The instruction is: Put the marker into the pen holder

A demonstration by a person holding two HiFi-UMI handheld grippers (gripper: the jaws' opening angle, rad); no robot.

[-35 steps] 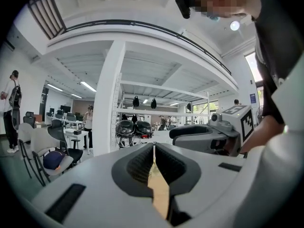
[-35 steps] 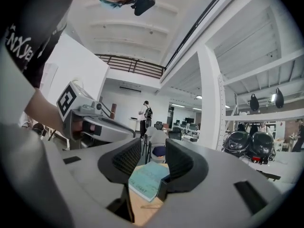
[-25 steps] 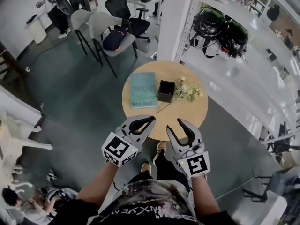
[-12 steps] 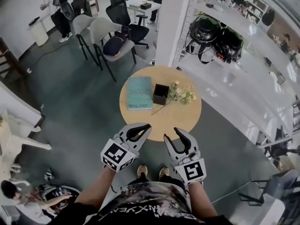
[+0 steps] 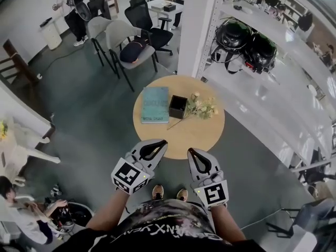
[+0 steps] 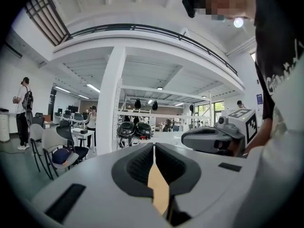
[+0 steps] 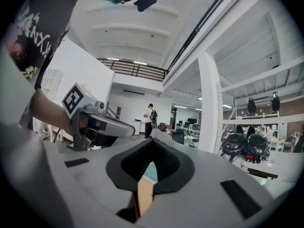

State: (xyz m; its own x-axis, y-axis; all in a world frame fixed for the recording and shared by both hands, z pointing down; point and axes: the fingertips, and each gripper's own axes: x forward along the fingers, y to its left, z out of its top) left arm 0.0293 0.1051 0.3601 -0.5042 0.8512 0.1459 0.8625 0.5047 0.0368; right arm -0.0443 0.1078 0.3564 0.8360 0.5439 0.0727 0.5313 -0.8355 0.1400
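Observation:
A black square pen holder (image 5: 178,106) stands in the middle of a round wooden table (image 5: 194,133). A thin dark stick (image 5: 177,122) lies just in front of it; I cannot tell whether it is the marker or a flower stem. Both grippers hang in the air short of the table's near edge, above the person's feet. My left gripper (image 5: 164,143) (image 6: 154,144) is shut and holds nothing. My right gripper (image 5: 190,151) (image 7: 152,140) is also shut and empty. Each gripper shows in the other's view, the right one (image 6: 213,139) and the left one (image 7: 102,125).
A teal book (image 5: 155,104) lies left of the holder, and a bunch of pale flowers (image 5: 202,108) lies to its right. A white pillar (image 5: 199,25) and a shelf with black helmets (image 5: 247,41) rise behind the table. Grey chairs (image 5: 128,43) stand at the back left.
Both grippers have sunk a little lower in the head view and drawn closer together. The table now sits slightly farther left and the person's feet have shifted.

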